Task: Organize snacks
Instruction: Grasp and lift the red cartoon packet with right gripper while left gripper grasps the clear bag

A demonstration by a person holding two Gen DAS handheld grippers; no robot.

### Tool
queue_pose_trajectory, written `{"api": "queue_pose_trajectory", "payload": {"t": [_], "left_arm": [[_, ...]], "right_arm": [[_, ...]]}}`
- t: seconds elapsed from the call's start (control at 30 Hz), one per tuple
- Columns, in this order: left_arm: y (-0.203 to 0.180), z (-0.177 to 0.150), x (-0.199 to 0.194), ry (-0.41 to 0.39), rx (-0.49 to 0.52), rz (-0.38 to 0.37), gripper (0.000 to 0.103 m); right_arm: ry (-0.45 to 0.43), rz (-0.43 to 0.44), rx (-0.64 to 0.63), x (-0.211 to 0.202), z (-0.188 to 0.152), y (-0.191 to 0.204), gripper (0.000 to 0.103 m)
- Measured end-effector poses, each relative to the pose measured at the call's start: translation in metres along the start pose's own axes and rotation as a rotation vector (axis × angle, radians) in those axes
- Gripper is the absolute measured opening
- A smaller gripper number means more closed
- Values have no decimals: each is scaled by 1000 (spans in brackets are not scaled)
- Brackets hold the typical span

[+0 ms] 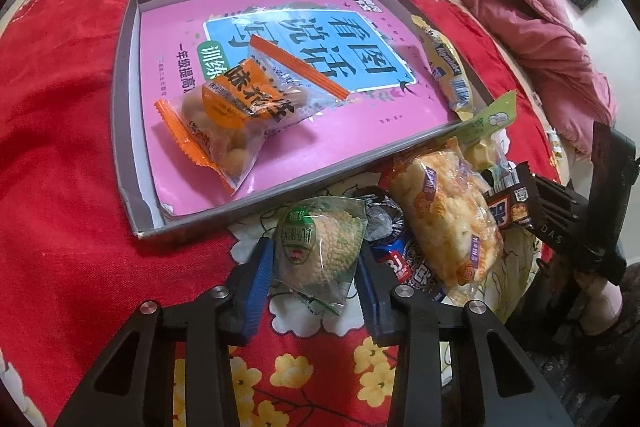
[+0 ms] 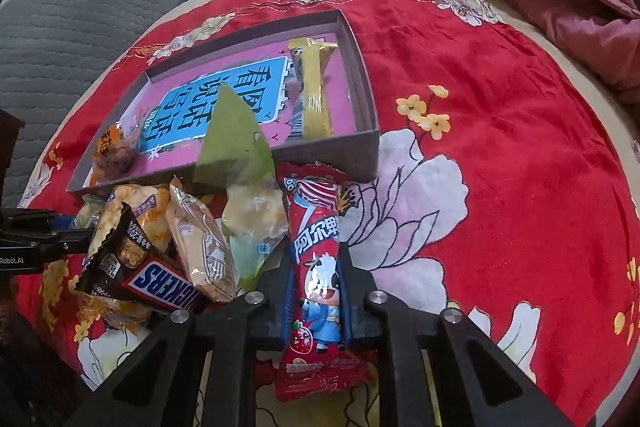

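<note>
Left wrist view: the left gripper [image 1: 316,263] has its two blue fingers [image 1: 256,279] closed part-way against the sides of a green-labelled corn-biscuit packet [image 1: 320,247], which lies between them on the red floral bedspread [image 1: 60,167]; whether the packet is lifted clear cannot be told. Straight ahead of these fingers stands the shallow grey box [image 1: 124,147], lined with a pink workbook cover and already holding an orange peanut packet [image 1: 224,115] ahead and to the left, and a yellow Alpenliebe stick [image 1: 444,67] ahead and to the right. To the right of the fingers lies the unsorted heap, with a puffed-snack bag [image 1: 444,219] uppermost. Right wrist view: the right gripper [image 2: 314,291] is closed narrowly on a red strawberry Alpenliebe stick [image 2: 316,259], gripped at mid-length, its ends projecting ahead of and behind the fingers. A Snickers bar [image 2: 168,283] lies just to the left, and the box's near wall is ahead. To do the step well, each packet should probably be raised above the near wall before moving forward, then released over bare pink lining, the red stick beside its yellow counterpart; a light squeeze would likely spare the brittle biscuit.
</note>
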State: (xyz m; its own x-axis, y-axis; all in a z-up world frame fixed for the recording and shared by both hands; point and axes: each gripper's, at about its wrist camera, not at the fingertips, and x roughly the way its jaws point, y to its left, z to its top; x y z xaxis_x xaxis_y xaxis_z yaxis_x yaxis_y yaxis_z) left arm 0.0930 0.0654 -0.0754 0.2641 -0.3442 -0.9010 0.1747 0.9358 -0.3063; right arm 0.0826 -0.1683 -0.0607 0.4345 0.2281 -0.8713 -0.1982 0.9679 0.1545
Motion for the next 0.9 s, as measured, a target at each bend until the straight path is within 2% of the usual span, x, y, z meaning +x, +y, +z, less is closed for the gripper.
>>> {"api": "queue_pose_trajectory", "payload": {"t": [0.67, 0.77, 0.9], "left_arm": [[-6, 4, -29, -81, -18, -62, 39], [-4, 4, -30, -85, -26, -69, 28], [-5, 5, -29, -83, -25, -70, 26]], "right_arm": [[-54, -26, 98, -29, 0, -23, 18], [-76, -24, 117, -35, 2, -26, 18], [-91, -39, 124, -38, 3, -28, 18]]}}
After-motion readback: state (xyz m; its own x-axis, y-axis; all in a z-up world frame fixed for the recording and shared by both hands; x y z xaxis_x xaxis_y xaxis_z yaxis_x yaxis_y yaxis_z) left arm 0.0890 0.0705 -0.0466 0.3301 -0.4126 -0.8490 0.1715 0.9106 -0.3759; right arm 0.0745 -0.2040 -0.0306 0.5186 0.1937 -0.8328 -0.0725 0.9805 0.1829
